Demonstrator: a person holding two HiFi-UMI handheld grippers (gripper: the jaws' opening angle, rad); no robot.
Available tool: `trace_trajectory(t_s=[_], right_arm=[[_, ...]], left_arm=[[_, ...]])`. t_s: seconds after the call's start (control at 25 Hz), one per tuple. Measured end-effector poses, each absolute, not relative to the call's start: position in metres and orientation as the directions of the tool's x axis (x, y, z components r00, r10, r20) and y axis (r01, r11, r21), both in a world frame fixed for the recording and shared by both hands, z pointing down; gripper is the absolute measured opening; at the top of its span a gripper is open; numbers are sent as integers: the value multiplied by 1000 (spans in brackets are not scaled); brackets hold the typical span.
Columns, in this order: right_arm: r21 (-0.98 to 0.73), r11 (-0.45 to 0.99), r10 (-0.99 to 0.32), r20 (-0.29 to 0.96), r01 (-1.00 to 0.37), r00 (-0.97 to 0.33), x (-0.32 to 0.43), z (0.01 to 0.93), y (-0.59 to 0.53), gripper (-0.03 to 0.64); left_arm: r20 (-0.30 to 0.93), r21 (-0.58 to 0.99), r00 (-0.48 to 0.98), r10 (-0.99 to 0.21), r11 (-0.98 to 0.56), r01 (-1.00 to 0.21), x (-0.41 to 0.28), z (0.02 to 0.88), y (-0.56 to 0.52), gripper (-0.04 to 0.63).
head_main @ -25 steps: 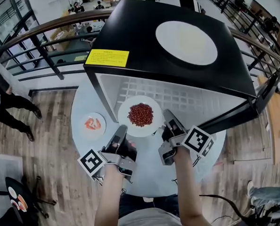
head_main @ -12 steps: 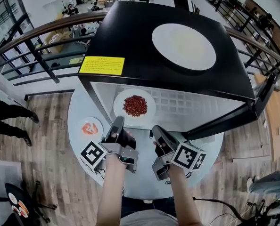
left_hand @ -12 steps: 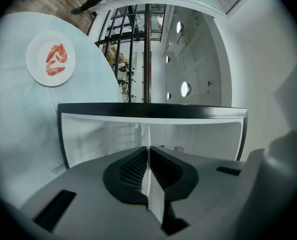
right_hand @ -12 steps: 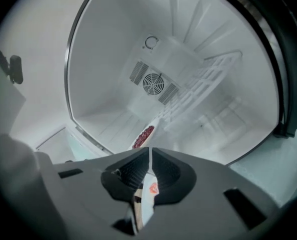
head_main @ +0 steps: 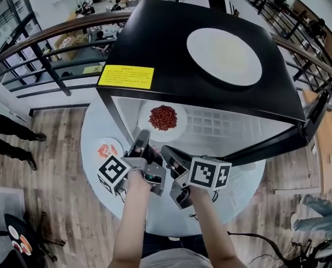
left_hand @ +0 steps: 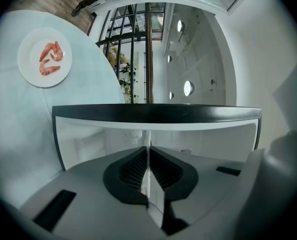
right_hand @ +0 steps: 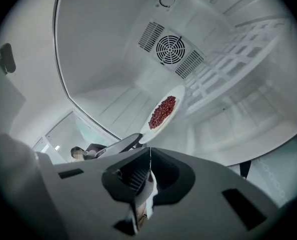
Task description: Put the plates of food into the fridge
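A round pale surface [head_main: 241, 190] is set on a wooden floor [head_main: 54, 166]. A dark curved railing [head_main: 54, 31] is seen beyond it. A person's dark-trousered legs [head_main: 6, 126] are seen at the left edge, and a small black table [head_main: 12, 233] is placed at the lower left.

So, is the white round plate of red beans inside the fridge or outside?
Inside: the white round plate of red beans sits between the white inner walls of the black-topped fridge.

Two plates are counted: a plate of red beans [head_main: 162, 118], a plate of shrimp [head_main: 107, 148]; one fridge [head_main: 160, 43] and one table [head_main: 236, 186] are seen.
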State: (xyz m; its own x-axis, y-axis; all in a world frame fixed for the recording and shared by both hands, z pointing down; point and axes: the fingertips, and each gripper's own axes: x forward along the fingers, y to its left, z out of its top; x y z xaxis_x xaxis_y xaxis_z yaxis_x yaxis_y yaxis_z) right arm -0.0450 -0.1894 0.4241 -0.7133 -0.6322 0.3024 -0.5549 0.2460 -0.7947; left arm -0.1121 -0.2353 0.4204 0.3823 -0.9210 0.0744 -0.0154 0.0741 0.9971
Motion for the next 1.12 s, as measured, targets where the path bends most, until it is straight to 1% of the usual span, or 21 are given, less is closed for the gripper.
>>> trace_trajectory(t_s=[0.4, 0.6, 0.8, 1.12], right_arm=[[-767, 264, -612, 336, -585, -716, -51, 422, -201, 14], [-775, 261, -600, 337, -576, -726, -55, 422, -205, 14], [-806, 236, -616, 308, -543, -725, -54, 424, -211, 14], [-796, 225, -647, 310, -562, -697, -45, 424, -233, 14]], left_arm=[[85, 996, 436, -896, 91, -7, -112, 420, -247, 18], [70, 997, 442, -894, 75, -5, -112, 419, -250, 18], [61, 998, 458, -887, 54, -30, -111, 416, -239, 20], [35, 998, 478, -878, 2, -69, -113, 411, -207, 18]])
